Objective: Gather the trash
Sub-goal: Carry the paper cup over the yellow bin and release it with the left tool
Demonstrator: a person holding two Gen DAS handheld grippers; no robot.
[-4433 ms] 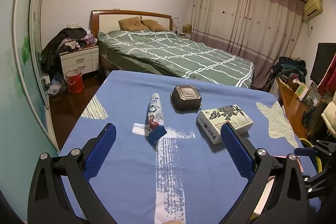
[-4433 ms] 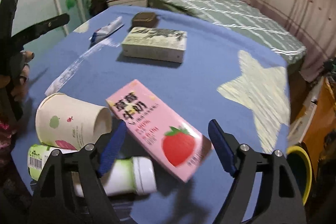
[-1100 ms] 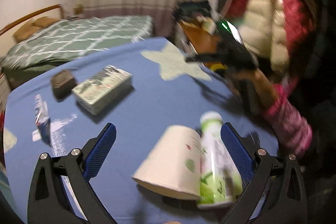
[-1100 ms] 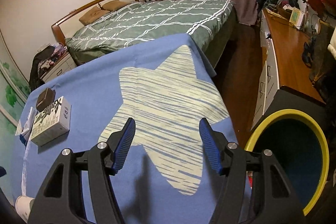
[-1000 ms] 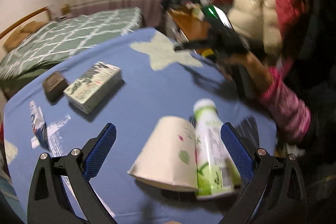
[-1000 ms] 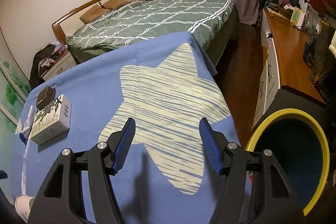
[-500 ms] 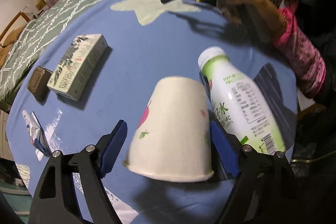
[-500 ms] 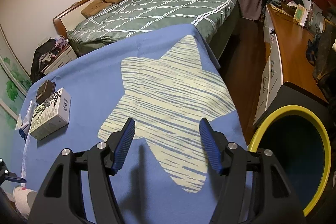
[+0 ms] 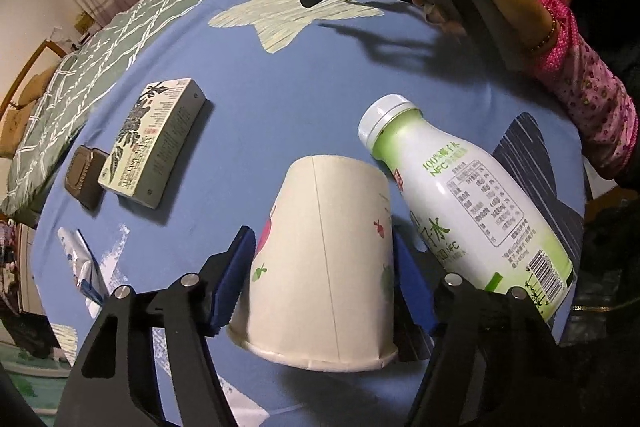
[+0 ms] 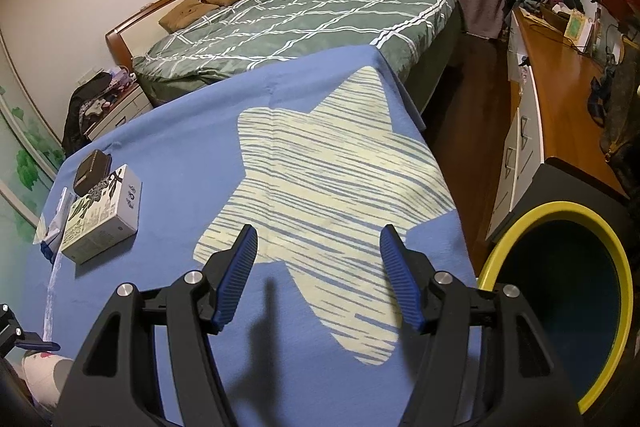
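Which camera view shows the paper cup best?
The left wrist view: the paper cup lies on its side between the left gripper fingers, fully visible. The right wrist view shows only a sliver at its lower left corner.

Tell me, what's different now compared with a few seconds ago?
The left gripper swung from the toothpaste end of the table to the paper cup and closed around it. The pink strawberry milk carton is gone from the table. The right gripper hangs open near the yellow-rimmed bin. Bottle, box unmoved.

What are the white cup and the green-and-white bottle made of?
The white cup with fruit prints looks like matte paper: a glued side seam and rolled rim show. The green-and-white capped bottle seems smooth plastic with a faintly glossy printed sleeve, though that is less sure.
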